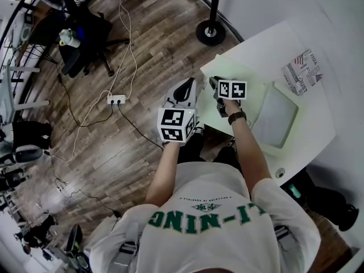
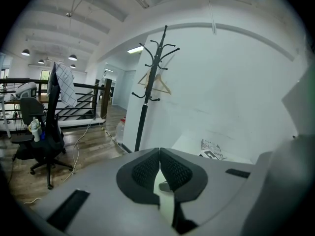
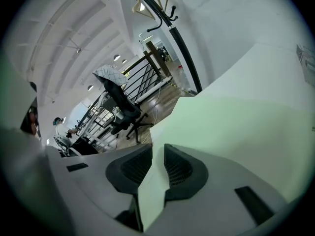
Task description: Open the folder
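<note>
On the table the folder lies beside a printed sheet, with a coat stand beyond.

The folder is pale green, the table white, the floor brown wood-grain.

Print on paper sheet illegible

Looks like an open office: black coat stand, white bench just beside it, swivel chair well apart, power strip on wooden floor.
</note>
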`<state>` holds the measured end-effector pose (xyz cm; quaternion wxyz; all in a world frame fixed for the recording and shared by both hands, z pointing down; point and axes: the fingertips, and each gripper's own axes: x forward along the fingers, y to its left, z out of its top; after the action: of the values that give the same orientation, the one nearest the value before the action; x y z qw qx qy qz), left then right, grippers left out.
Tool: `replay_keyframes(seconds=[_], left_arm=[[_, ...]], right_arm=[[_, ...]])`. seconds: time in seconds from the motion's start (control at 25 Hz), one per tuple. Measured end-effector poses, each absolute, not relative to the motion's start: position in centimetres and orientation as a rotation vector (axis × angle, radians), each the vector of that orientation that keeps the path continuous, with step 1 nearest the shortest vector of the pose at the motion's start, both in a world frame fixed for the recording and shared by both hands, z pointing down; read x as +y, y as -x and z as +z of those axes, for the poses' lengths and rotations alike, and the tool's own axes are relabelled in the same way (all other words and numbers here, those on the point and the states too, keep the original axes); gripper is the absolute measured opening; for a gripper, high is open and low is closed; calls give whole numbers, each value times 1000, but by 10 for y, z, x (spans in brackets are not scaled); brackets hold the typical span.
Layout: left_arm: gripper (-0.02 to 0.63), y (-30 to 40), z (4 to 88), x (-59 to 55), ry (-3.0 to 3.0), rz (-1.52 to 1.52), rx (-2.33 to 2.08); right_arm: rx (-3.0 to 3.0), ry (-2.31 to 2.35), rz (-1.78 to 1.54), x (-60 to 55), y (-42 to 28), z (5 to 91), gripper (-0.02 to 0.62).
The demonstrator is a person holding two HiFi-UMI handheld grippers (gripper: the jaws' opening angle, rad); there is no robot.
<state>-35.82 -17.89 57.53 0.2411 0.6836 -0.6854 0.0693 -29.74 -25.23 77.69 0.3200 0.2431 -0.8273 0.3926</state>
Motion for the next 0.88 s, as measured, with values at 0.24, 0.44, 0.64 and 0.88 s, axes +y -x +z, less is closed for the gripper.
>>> replay_keyframes(seconds=[0.24, 0.44, 0.64, 0.88], left_arm=[[15, 351, 576, -179, -1866, 201, -1873], [15, 341, 565, -181, -1880, 194, -1881], [15, 322, 552, -186, -1911, 192, -1873], [15, 278, 526, -200, -1994, 180, -1854]], right_arm=[[-2149, -660, 998, -253, 293, 787, 77], [-2191, -636, 978, -252, 290, 768, 115], [-2293, -646, 1010, -250, 277, 720, 115], [-2401, -710, 1008, -253, 233, 657, 120]])
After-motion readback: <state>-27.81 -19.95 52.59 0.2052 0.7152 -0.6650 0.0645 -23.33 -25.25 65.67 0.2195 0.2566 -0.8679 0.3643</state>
